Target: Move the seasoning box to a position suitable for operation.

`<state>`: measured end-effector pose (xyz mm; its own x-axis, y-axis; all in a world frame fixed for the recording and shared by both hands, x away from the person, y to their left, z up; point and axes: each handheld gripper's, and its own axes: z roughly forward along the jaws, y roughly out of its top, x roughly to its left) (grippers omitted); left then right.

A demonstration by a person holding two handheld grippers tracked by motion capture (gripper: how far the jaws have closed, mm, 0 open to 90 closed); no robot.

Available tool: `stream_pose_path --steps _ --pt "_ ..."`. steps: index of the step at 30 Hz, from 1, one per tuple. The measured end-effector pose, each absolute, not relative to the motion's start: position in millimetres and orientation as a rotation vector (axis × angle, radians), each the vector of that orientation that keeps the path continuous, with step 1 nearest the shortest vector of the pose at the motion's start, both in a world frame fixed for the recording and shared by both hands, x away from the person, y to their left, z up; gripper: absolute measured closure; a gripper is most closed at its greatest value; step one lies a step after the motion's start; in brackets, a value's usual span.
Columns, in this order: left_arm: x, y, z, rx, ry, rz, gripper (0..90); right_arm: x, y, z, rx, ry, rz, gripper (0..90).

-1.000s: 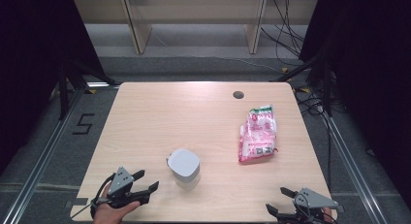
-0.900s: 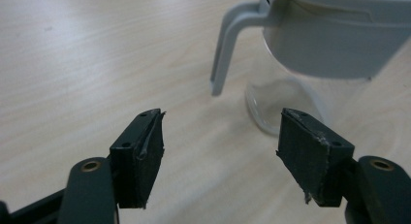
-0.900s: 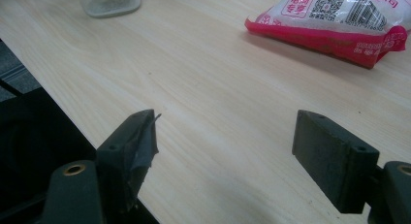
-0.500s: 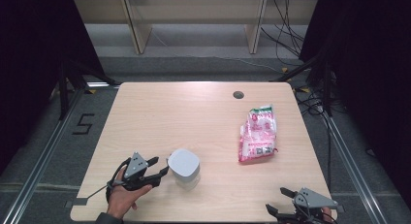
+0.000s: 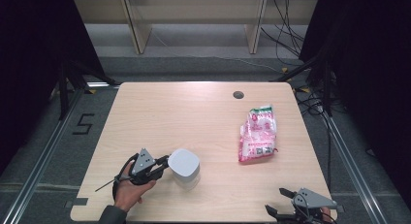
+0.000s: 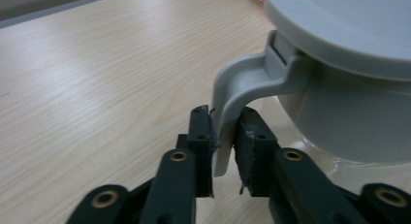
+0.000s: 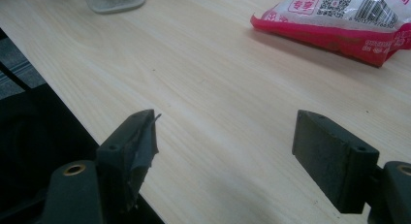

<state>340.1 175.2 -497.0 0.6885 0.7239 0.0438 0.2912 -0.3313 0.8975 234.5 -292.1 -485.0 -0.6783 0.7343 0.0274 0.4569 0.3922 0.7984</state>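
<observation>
A translucent container with a grey lid (image 5: 184, 165) stands near the front left of the wooden table (image 5: 174, 112). Its grey handle (image 6: 237, 88) curves down between the black jaws of my left gripper (image 6: 224, 132). Those jaws have just been closing, and their pads now press on the handle from both sides. In the high view the left gripper (image 5: 162, 165) sits just left of the container, held by a hand. My right gripper (image 5: 276, 200) rests at the table's front right edge, open with nothing between its jaws (image 7: 225, 132).
A pink and white snack bag (image 5: 257, 134) lies flat on the right half of the table, also ahead of the right gripper (image 7: 339, 20). A dark round hole (image 5: 238, 94) marks the table's far side. Shelving and cables stand beyond the far edge.
The left gripper moved right toward the container, and its jaws closed onto the handle. The right gripper stayed still.
</observation>
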Motion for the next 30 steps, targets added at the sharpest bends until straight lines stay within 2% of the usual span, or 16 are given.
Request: stream_pose_path --steps 7,14,23,25,26,29,30 --pt "335 173 -496 1.92 0.808 0.584 81.6 233 -291 -485 1.063 2.329 1.191 24.8" --pt "312 172 -493 1.896 0.899 0.524 80.8 235 -292 -486 1.023 2.332 1.189 24.9" --pt "284 172 -491 1.903 0.914 0.474 79.0 235 -292 -485 1.025 2.334 1.162 24.8" --pt "280 172 -490 1.916 0.898 0.492 74.2 235 -291 -485 1.028 2.334 1.163 24.8" --pt "281 174 -489 1.94 0.872 0.512 65.5 235 -291 -485 1.036 2.34 1.165 24.8" --pt "287 178 -488 1.904 0.86 0.52 51.8 235 -290 -486 1.032 2.347 1.174 24.8" --pt "290 180 -488 1.913 0.841 0.496 52.3 235 -290 -486 1.02 2.344 1.166 24.8"
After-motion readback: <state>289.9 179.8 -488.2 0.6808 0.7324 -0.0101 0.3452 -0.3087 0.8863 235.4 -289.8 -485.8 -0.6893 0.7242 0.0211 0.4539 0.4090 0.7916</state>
